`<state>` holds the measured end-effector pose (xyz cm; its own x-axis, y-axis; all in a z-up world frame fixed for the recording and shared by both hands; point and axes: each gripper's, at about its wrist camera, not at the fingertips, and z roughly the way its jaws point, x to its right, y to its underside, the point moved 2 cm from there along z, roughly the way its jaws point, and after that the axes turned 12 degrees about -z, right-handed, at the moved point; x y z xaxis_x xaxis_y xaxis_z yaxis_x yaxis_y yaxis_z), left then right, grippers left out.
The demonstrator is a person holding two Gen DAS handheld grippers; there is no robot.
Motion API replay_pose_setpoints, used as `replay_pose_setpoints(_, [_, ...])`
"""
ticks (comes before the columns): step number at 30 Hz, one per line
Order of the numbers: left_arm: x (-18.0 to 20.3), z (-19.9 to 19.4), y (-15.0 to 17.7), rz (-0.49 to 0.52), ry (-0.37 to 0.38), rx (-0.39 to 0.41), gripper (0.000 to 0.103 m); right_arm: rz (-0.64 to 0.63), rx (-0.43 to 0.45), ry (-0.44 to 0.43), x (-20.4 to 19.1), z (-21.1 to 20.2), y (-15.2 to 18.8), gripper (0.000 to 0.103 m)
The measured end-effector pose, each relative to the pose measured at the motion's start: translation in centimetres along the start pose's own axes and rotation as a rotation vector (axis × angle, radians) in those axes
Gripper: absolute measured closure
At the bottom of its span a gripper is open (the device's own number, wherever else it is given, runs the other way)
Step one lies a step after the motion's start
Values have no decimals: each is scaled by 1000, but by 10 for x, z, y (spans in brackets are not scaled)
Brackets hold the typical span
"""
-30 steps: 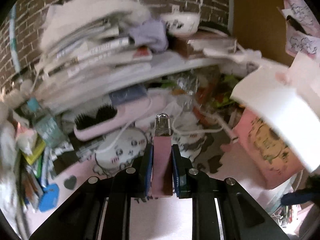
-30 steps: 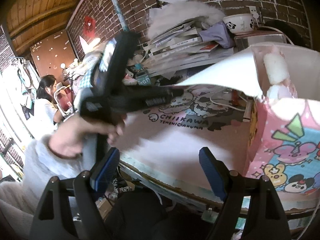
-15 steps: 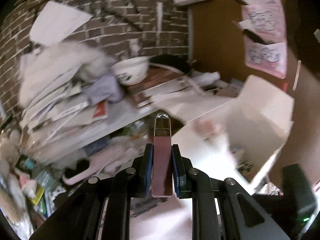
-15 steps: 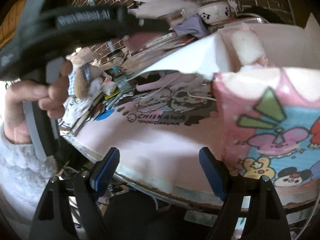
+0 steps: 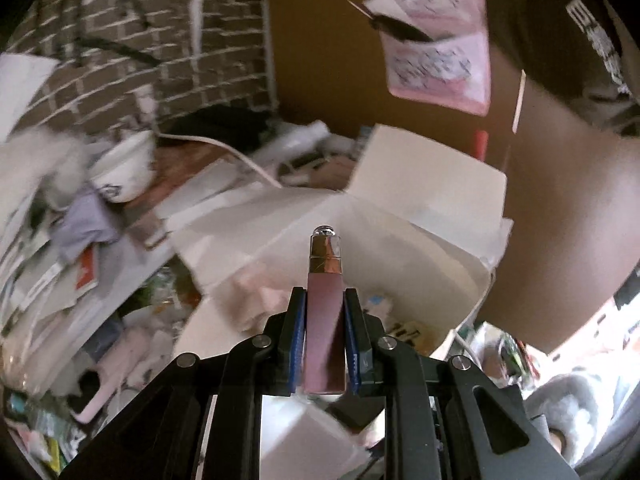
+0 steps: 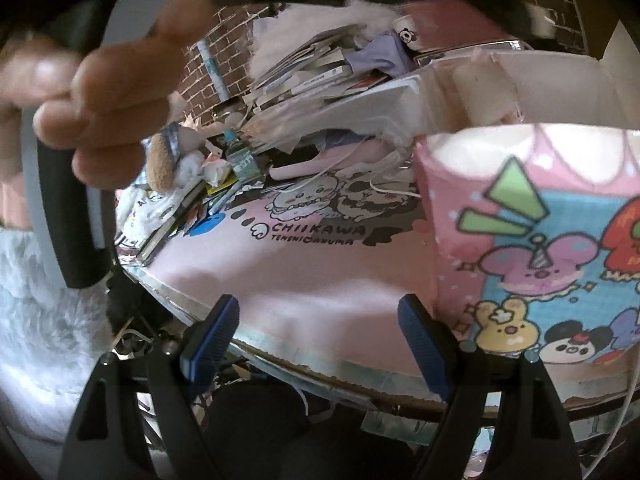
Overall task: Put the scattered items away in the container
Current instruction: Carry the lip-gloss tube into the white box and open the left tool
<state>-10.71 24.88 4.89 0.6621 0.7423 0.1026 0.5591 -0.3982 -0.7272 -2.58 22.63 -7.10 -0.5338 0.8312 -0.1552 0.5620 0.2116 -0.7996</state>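
The lip gloss (image 5: 324, 320), clamped in the left gripper (image 5: 324, 336), now hangs over the open box (image 5: 424, 248), just ahead and below; a second ago it faced the desk clutter. Release looks next. The right gripper (image 6: 316, 340) hangs wide open, empty, before the desk (image 6: 304, 280).

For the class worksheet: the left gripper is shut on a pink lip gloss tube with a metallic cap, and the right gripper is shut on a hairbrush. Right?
Not quite. The left gripper does clamp the pink lip gloss tube, but the right wrist view shows the right gripper open and holding nothing.
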Motion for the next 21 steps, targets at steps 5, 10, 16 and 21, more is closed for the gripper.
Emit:
replay_pose_setpoints(5, [15, 23, 1, 58, -10, -98, 90, -1, 1, -8, 0, -1, -1, 23])
replay_pose_setpoints(10, [19, 35, 6, 94, -23, -169, 90, 2, 2, -9, 1, -3, -1, 23])
replay_pose_setpoints(16, [20, 49, 9, 118, -21, -255, 90, 10, -6, -22, 1, -3, 0, 23])
replay_pose_setpoints(21, [19, 51, 7, 114, -7, -268, 90, 14, 13, -11, 1, -7, 0, 23])
